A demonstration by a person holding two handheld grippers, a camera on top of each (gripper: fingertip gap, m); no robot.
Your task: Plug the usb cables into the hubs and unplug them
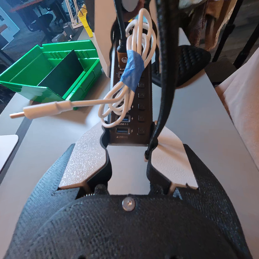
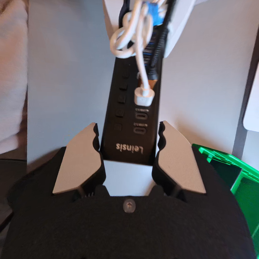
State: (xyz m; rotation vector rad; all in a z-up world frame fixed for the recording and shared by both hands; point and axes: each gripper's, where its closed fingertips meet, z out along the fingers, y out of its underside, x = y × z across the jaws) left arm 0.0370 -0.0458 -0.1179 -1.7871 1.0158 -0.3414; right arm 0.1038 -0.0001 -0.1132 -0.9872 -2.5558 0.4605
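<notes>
Left gripper point(image 1: 128, 138): fingers closed on the near end of the black USB hub point(image 1: 141, 112), which lies flat on the grey bench point(image 1: 189, 126). Right gripper point(image 2: 128, 138): fingers parted, flanking the hub's opposite end; contact unclear. Hub ports: white USB cable point(image 1: 134, 42), coiled, bound with blue tape point(image 1: 133, 70), white plug point(image 2: 144, 97) seated; its free connector point(image 1: 46, 109) hangs loose. Black braided cable point(image 1: 165, 70), brown plug point(image 1: 122, 58) seated beside it. Green bin point(image 1: 35, 67): toward the bench's edge.
</notes>
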